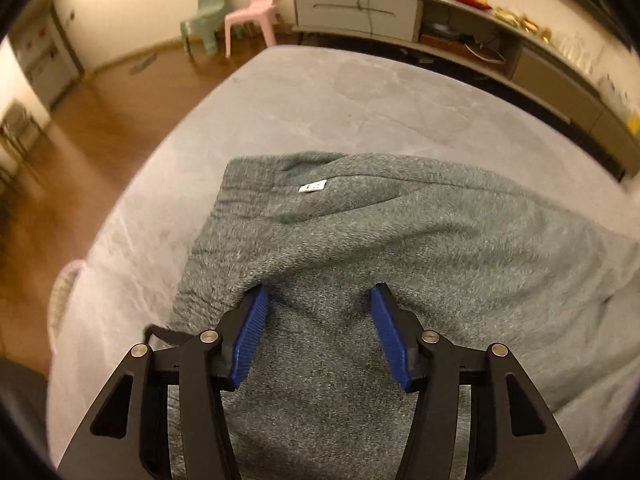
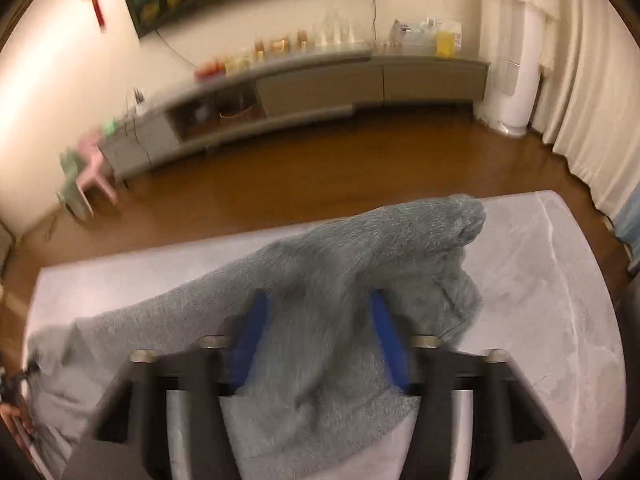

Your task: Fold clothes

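A grey-green fleece garment with a small white label lies spread on a pale grey padded surface. My left gripper points down onto it near its left edge. Its blue pads stand apart with their inner faces bare, and the tips dig into the fleece. In the right wrist view the same garment runs as a raised ridge to a cuff at the far right. My right gripper straddles that ridge. Fleece fills the gap between its blurred pads, and whether they press on it is unclear.
The padded surface ends at wooden floor on the far side. A long low cabinet lines the wall. Small pink and green chairs stand on the floor. A person's hand shows at the left edge.
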A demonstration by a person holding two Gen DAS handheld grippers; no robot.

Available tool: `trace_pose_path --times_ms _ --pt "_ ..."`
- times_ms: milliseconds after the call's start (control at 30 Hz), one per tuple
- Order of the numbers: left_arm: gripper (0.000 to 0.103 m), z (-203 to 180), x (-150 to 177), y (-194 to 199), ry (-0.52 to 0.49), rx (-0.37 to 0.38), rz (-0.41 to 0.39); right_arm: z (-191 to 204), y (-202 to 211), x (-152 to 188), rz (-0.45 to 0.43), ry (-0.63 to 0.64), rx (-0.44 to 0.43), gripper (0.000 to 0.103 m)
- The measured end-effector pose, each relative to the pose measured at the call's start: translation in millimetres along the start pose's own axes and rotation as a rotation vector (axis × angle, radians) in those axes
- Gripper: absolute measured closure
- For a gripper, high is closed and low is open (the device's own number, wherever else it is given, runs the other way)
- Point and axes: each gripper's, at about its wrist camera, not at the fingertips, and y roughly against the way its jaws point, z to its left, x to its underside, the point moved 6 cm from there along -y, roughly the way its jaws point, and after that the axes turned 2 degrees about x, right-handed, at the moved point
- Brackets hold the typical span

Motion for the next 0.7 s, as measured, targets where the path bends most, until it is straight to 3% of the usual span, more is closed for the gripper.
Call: trace_pose_path --times_ms 67,100,200,267,500,633,700 --pt "0.047 -5 0 0 -0.033 0.002 -0.005 8 -1 14 -0.01 0.018 0.007 0.033" --pt "0.047 -6 0 -1 -0.037 0.016 0.002 12 -2 21 -0.015 0.027 0.01 0.033" --pt "0.047 -5 -5 -5 -0.041 0.053 0.024 10 -38 64 0.124 0.146 0.073 0.033" --pt "0.046 -3 -12 -8 -0.029 0.092 0.042 2 -46 88 0.158 0.225 0.117 0.041" --pt "0.044 -13 -40 -24 -0.051 0.088 0.042 -15 -5 178 0.273 0.341 0.147 0.04" --pt "0.044 -29 -56 -31 -0.035 0.083 0.011 -10 17 226 0.356 0.351 0.101 0.035" --pt "0.044 -33 -59 -32 -0.042 0.088 0.004 -9 21 224 0.314 0.347 0.14 0.035"
